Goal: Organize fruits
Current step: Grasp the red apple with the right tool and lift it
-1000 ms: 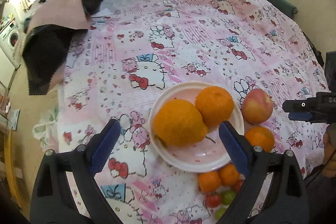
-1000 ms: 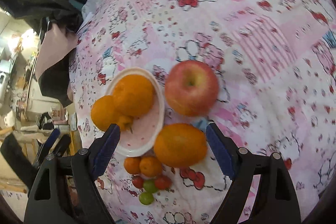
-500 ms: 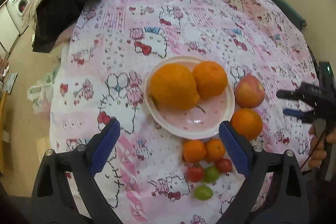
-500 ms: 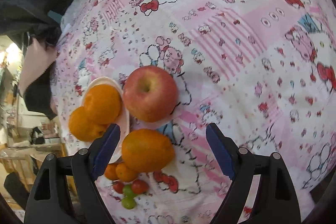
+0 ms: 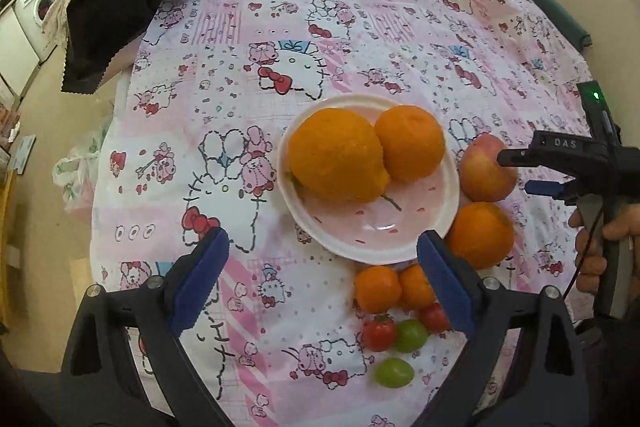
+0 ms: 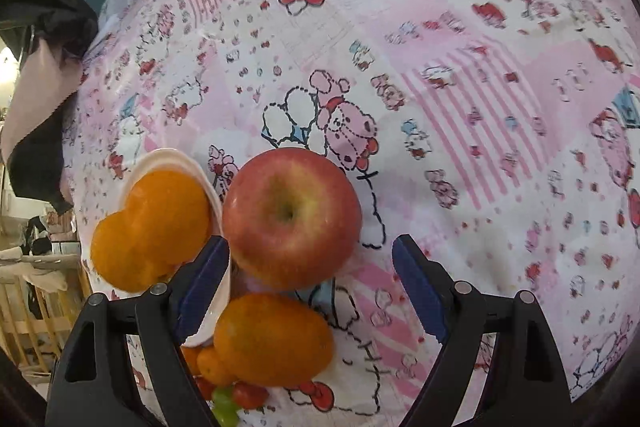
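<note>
The left gripper [image 5: 322, 277] hangs at the bottom of its frame, jaws wide apart and holding nothing. Between its blue pads [image 5: 200, 281] lies the near rim of a pink plate [image 5: 372, 231]. On the plate, at frame centre, sit a big orange [image 5: 336, 161] and a rounder orange [image 5: 412, 143], touching each other. Right of the plate, on the sheet [image 5: 248, 39], an apple [image 5: 486, 167] lies above a third orange [image 5: 482, 235], both just beside the rim. Below the plate two small tangerines [image 5: 378, 289] touch, with red tomatoes [image 5: 378, 333] and green grapes [image 5: 394, 371] clustered under them. At the right edge a hand [image 5: 600, 247] grips the right gripper's handle, its fingers reaching over the apple.

In the right view, the right gripper [image 6: 310, 285] is also spread wide and empty. The apple [image 6: 292, 217] sits just above the gap between its pads [image 6: 202, 285], nearer the left one. The third orange [image 6: 274, 339] lies lower, between the arms. The plate [image 6: 214, 195] with its two oranges is at left, partly behind the left pad. Dark clothes [image 6: 44, 3] fill the upper left corner.
</note>
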### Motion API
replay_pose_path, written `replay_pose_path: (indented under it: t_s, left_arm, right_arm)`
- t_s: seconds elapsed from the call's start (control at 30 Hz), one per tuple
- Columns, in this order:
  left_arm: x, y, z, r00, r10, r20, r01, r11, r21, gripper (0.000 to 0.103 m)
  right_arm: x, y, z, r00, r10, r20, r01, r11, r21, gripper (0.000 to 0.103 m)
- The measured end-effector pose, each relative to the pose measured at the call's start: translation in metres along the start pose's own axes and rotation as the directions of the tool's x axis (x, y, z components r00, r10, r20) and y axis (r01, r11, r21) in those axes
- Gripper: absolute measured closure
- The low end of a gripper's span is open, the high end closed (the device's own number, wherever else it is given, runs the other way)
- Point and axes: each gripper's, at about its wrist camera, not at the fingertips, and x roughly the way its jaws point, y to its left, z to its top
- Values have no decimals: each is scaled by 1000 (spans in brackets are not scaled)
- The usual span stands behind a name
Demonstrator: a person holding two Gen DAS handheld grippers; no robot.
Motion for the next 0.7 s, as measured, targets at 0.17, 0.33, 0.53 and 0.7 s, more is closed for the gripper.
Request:
replay_pose_path:
  t_s: [0.17,0.33,0.53,0.7]
  left_arm:
    - [6,3,1,1000,10,-12,-10,1000,-2,9]
    - [13,-1,4,1000,11,-27,-12,1000,-5,9]
    - [17,-6,6,999,25,-27,-25,1000,7,9]
    - [20,-11,7,999,34,-28,-34,999,22,9]
  right_arm:
    - [23,16,8,999,-23,-42,20,997,-71,12]
    - [44,24,13,994,-93,-64,85,989,-119,12]
    - [46,24,17,995,-70,-73,59,987,-151,16]
    - [33,31,12,996,-81,-30,74,977,-199,16]
